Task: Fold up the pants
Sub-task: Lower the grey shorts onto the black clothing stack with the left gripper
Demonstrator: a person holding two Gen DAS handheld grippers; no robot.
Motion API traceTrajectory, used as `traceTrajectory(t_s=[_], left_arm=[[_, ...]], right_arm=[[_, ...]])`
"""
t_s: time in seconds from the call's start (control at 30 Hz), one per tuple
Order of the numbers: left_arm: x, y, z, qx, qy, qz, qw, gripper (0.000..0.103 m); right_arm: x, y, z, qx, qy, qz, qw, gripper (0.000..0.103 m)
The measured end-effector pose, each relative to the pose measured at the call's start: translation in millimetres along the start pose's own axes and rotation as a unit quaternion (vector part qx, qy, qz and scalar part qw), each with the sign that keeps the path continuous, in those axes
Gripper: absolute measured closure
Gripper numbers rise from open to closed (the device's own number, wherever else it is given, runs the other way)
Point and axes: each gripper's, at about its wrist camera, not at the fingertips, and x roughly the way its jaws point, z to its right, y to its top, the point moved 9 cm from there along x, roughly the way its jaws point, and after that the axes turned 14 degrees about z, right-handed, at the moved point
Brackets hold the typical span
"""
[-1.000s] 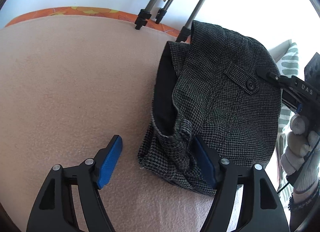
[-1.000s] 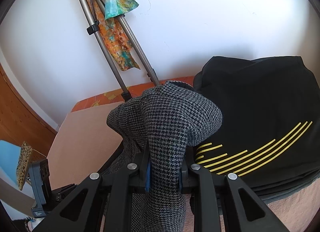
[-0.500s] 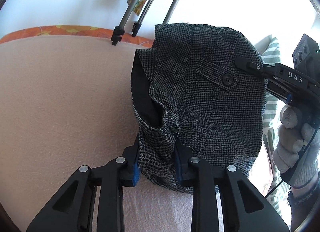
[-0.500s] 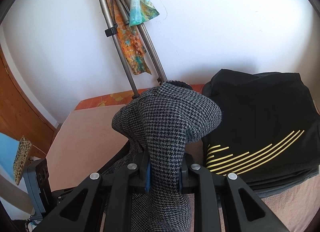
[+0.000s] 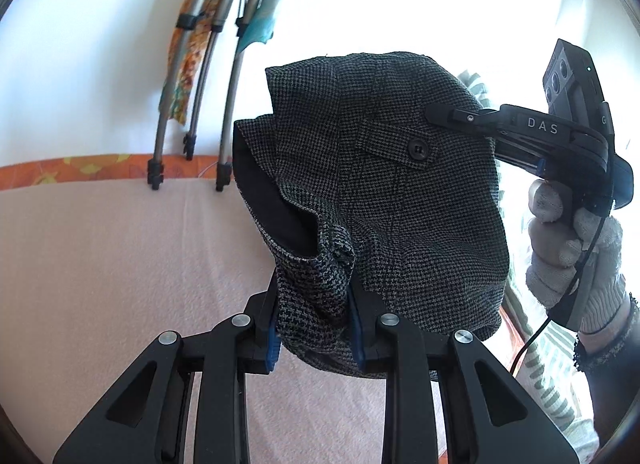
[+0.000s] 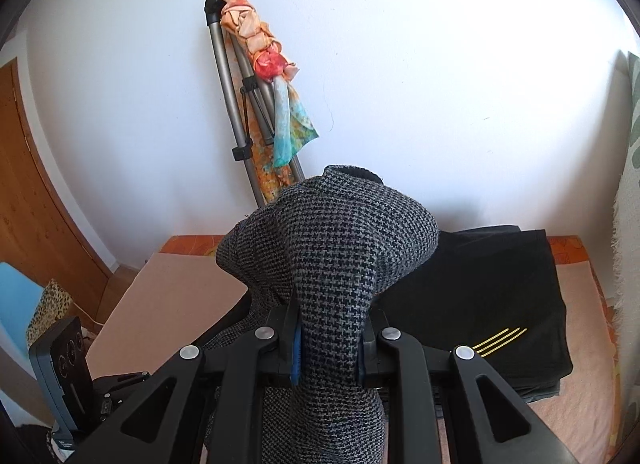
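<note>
- progress: the pants (image 5: 384,200) are held off the pink blanket (image 5: 100,272), so i judge the fold to be at an early lift-and-align stage; no flat, finished fold is visible, and laying down and creasing are left.
- left gripper (image 5: 314,328): jaws clamped on a bunched edge of the pants at 6 o'clock in its own view.
- right gripper (image 6: 330,348): jaws clamped on a thick roll of the same cloth; in the left view it enters at 3 o'clock.
- appearance: grey houndstooth weave, dark lining exposed at 9 o'clock, buttoned pocket flap (image 5: 400,144) facing the left camera, cloth draped in a hump.
- nearby: folded black garment (image 6: 500,296) lies on the blanket at 3 o'clock of the pants.
</note>
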Motion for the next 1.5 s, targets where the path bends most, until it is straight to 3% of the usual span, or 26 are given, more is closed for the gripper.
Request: traceTrajectory(t_s=[0.2,0.5,0.8,0.93,1.0,1.07,1.13,1.23,1.3,1.33,1.43,1.5], left_arm=[[16,27,46,0.027,-0.024,0.021,0.9991,0.078],[76,29,81,0.046,-0.036,0.024,0.998,0.078],[133,15,89,0.067,-0.023,0.021,0.9972,0.078],[148,2,82,0.061,-0.014,0.013,0.998,0.078],[150,-8,77,0.056,-0.008,0.007,0.9984,0.078],[155,-16,72,0.059,-0.006,-0.006,0.9982,0.077],[154,-20,70,0.059,-0.009,-0.014,0.9981,0.075],[151,-23,67,0.066,-0.007,-0.024,0.9975,0.07],[146,-23,66,0.074,-0.002,-0.027,0.9969,0.068],[143,-21,65,0.078,-0.001,-0.027,0.9966,0.064],[127,-11,63,0.077,0.006,-0.004,0.997,0.063],[116,2,65,0.081,0.009,0.02,0.9965,0.063]], right_arm=[[-16,34,41,-0.01,-0.021,0.016,1.0,0.085],[-7,58,98,-0.031,-0.034,0.014,0.999,0.085],[49,54,155,-0.035,-0.03,-0.017,0.999,0.085],[84,37,185,-0.022,-0.023,-0.041,0.999,0.085],[103,19,202,-0.01,-0.031,-0.063,0.997,0.076],[118,0,218,-0.032,-0.066,-0.097,0.993,0.064],[120,-13,227,-0.056,-0.087,-0.114,0.988,0.059],[106,-7,228,-0.071,-0.101,-0.093,0.988,0.051],[90,7,231,-0.088,-0.132,-0.063,0.985,0.041],[82,14,235,-0.081,-0.139,-0.053,0.986,0.041],[70,31,233,-0.063,-0.138,-0.019,0.988,0.045],[75,30,225,-0.054,-0.122,-0.025,0.991,0.065]])
